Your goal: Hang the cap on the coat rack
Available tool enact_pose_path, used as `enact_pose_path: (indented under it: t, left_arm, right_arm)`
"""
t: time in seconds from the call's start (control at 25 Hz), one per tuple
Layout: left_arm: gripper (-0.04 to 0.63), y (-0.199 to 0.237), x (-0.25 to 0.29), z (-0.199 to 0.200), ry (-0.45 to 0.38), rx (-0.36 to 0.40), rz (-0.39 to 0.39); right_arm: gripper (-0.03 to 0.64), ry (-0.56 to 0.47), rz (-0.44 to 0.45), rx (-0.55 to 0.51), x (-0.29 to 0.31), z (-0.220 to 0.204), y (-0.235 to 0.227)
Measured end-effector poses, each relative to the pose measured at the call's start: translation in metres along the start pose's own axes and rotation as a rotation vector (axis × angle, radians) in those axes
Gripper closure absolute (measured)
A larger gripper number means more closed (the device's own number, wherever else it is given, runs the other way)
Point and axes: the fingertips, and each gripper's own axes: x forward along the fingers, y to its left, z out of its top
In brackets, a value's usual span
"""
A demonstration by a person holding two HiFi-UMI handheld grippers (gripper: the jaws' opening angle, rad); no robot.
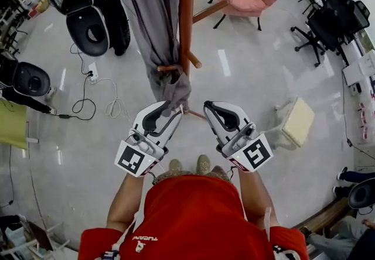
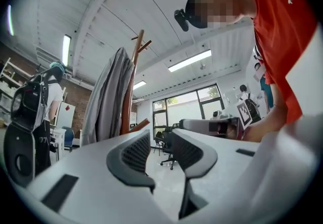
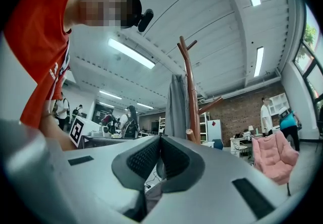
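White lettering (image 1: 145,239) is printed on the chest of the red shirt (image 1: 193,212). In the head view it is seen upside down, and only its opening letters, TUCA, can be read with confidence. A small white emblem (image 1: 139,246) is set beside it, and its form cannot be made out. One black-and-white square marker (image 1: 131,159) and a second square marker (image 1: 256,154) are carried on the two cubes; no letters or digits are borne by them. No other writing can be read.

Glossy pale floor (image 1: 246,77) with white cable (image 1: 114,106), power strip (image 1: 92,72), cream stool (image 1: 296,121).
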Motion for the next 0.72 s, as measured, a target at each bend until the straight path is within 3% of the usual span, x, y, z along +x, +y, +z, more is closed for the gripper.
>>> enact_pose_path:
  t: [0.2, 0.72]
  left_arm:
    - [0.566, -0.0023, 0.0050, 0.0122, 0.015, 0.042, 0.088]
    - [0.588, -0.0044, 0.0057, 0.0139, 0.031, 0.061, 0.131]
  right_arm:
    - [0.592, -0.037, 0.038, 0.013, -0.0052, 0.0090, 0.0031]
    - [0.594, -0.063, 0.050, 0.045, 0.0022, 0.0058, 0.0036]
